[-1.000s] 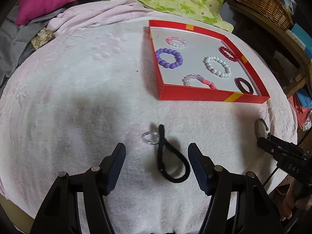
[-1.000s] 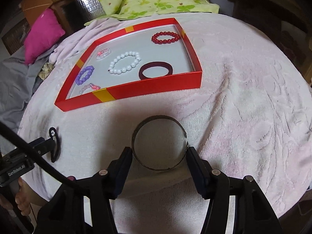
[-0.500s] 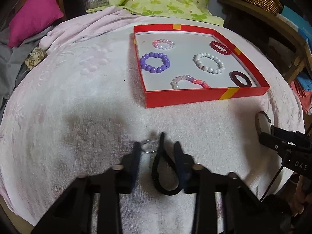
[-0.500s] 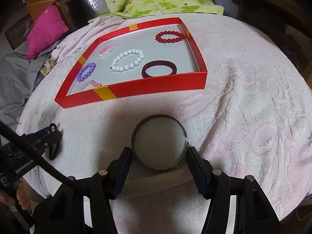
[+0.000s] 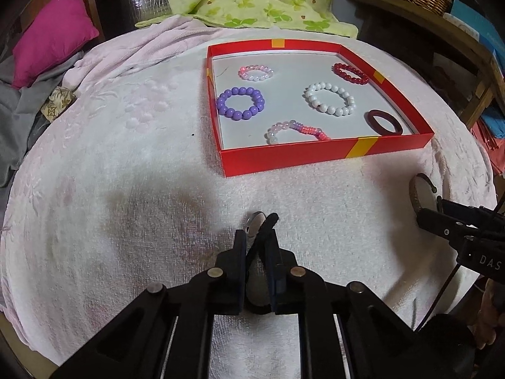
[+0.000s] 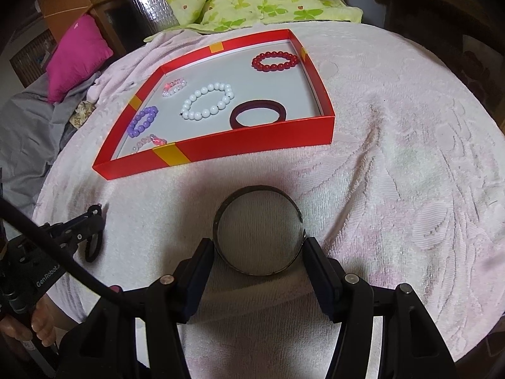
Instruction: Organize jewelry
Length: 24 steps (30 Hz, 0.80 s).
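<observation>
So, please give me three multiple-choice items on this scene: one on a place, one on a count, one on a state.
1. Where lies the metal cuff? A in the red tray; B on the towel, between the fingers of the right tool; C on the pink pillow.
2. How many pieces lie in the tray? A four; B eight; C six.
3. The left tool is: A shut on the black hair tie; B wide open; C out of view.
Key: B, it lies outside the tray; C, five bead bracelets and one dark bangle; A, its jaws have just been closing and pinch the tie.
</observation>
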### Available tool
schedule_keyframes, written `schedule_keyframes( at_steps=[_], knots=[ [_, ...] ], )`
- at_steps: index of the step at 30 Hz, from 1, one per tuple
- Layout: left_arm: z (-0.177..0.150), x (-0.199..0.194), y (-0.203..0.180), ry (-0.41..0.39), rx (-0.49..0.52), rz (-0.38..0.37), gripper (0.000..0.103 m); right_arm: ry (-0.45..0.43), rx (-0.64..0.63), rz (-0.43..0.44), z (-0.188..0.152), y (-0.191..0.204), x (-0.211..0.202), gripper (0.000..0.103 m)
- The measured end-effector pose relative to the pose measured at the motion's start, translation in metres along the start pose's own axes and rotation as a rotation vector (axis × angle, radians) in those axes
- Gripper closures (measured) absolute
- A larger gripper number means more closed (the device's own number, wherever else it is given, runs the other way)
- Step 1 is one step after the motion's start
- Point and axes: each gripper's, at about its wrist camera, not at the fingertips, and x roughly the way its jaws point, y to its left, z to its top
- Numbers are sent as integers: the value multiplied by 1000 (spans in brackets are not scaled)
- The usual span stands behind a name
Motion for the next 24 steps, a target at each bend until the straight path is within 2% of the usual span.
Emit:
schedule_keyframes(
  at_steps=[19, 24],
  knots=[
    [-4, 11, -14, 22, 32, 6, 91, -3, -1, 5, 1, 1, 1, 40],
    [-3, 12, -10, 26, 10, -35, 89, -2, -3, 3, 1, 1, 1, 40]
  ],
)
